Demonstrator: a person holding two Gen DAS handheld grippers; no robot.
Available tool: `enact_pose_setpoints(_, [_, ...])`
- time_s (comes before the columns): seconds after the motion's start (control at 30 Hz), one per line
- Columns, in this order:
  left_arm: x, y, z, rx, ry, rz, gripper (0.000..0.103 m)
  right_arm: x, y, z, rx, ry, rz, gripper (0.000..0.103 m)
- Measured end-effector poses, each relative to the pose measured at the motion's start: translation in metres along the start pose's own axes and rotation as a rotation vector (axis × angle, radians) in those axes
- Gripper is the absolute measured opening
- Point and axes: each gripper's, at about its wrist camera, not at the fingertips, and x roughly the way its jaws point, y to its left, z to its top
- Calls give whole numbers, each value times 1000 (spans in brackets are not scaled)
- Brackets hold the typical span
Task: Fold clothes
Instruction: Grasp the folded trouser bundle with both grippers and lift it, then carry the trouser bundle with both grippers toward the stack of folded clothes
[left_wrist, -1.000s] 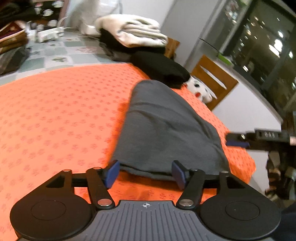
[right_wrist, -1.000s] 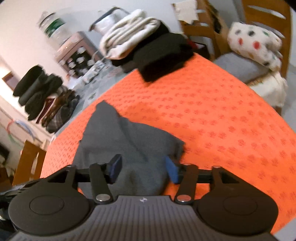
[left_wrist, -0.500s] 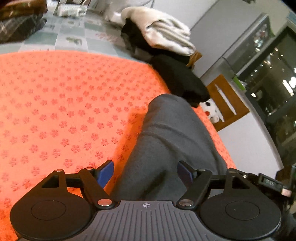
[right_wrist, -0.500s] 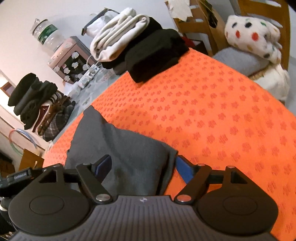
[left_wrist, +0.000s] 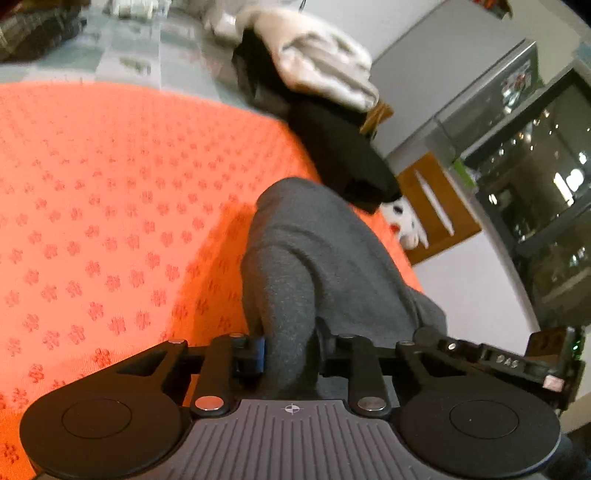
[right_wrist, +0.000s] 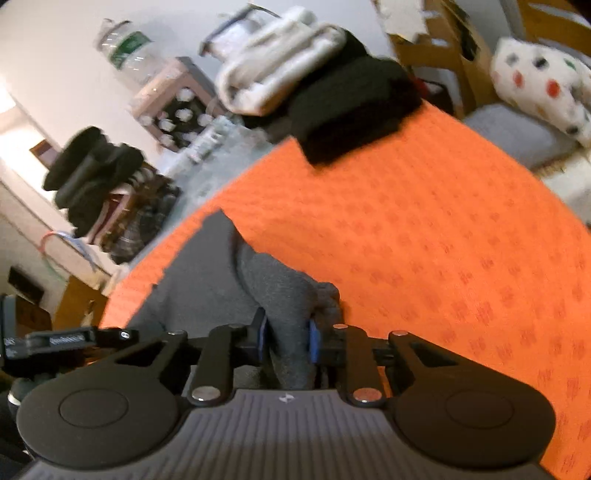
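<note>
The grey garment (left_wrist: 325, 266) lay on the orange cloth (left_wrist: 92, 206) that covered the table, bunched into a ridge along the near edge of that cloth. The left tongs (left_wrist: 290, 352) were closing with a fold of the grey garment between them, the blue pads (left_wrist: 260, 354) pressing into the fabric from either side. The right tongs (right_wrist: 286, 338) were closing in the same way on another fold of the garment (right_wrist: 266, 288), their blue pads (right_wrist: 313, 341) tight against the fabric, which stood up in a hump just beyond them. In the left wrist view the other tool showed at the right edge, just beside the garment. Beyond the grey garment, at the far edge of the orange cloth, sat a pile of folded clothes: a black piece (right_wrist: 354, 107) at the bottom touching the cloth and a white one (right_wrist: 273, 74) on top. Farther from the garment, off to the left in the right wrist view, a second heap of dark clothes (right_wrist: 96, 173) stood. A white cushion with coloured spots (right_wrist: 539, 85) rested on a chair past the right side of the orange cloth, well apart from the garment.
</note>
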Motion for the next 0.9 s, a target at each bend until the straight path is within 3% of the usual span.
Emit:
enact_pose_setpoints(0.17, [-44,-5,6,-83,-171,-1,26,-3,46,50,-88,2,60,24])
enact_pose_setpoints(0.33, [-91,5,21,-180,-333,49,26,30,99,108,-176,61,169,24])
enact_pose_setpoints(0.7, [-180,74,73,-331,-541,240,27,187,239,178,-321,253,414,25])
enact_pose_setpoints(0.9, [-203,126,103,-372,-569,319,27,275,299,187,-377,340,478,25])
